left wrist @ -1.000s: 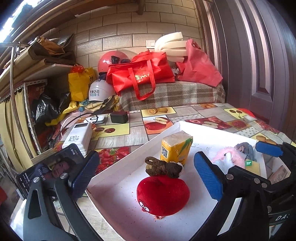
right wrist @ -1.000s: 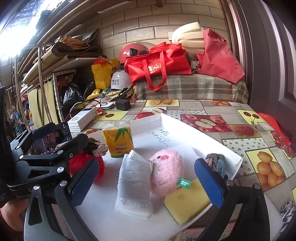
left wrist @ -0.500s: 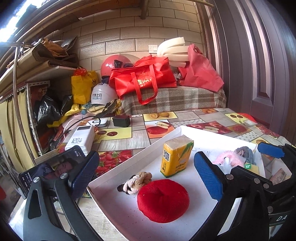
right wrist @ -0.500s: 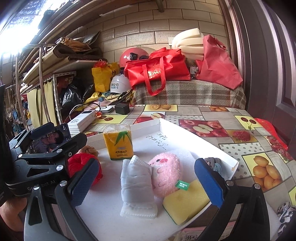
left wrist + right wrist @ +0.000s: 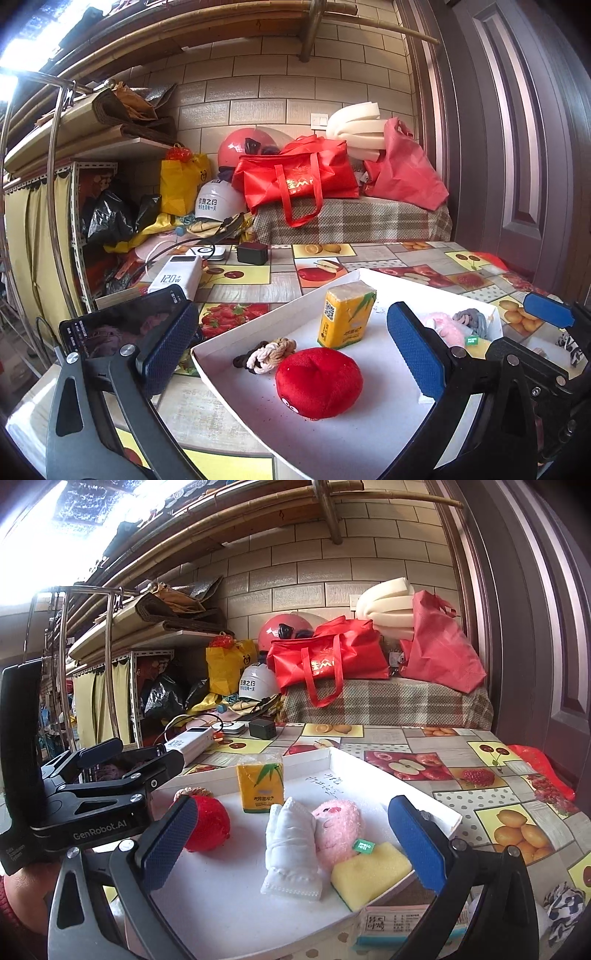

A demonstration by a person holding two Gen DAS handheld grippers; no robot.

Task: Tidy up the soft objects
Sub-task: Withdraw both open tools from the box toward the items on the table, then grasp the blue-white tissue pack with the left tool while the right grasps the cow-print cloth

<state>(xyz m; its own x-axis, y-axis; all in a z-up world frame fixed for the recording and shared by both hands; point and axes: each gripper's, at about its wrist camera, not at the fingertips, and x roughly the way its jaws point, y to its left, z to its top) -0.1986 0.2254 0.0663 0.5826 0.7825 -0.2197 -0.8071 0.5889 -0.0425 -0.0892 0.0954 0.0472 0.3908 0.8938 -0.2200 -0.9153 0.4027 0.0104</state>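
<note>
A white tray [image 5: 236,330] [image 5: 436,806] lies on the fruit-print table. In it are a red plush [image 5: 318,384] [image 5: 208,823], a knotted rope toy [image 5: 266,354], a yellow tissue pack [image 5: 347,317] [image 5: 260,784], a white folded cloth [image 5: 291,849], a pink plush [image 5: 338,829] [image 5: 445,326], a yellow sponge [image 5: 369,873] and a grey knotted tie [image 5: 471,317]. My left gripper [image 5: 291,354] stands open over the tray's near left, the red plush between its fingers but not touched. My right gripper [image 5: 291,842] is open around the cloth and pink plush, holding nothing.
A white power bank [image 5: 177,275], a black charger [image 5: 252,253] and cables lie at the table's far left. A phone [image 5: 122,328] stands by the left finger. Red bags [image 5: 295,181] sit on a plaid-covered bench [image 5: 351,221] behind. A door is on the right.
The red plush has tipped over and settled on the tray, and the rope toy that lay on it now rests beside it. Both grippers lifted and tilted slightly, staying open.
</note>
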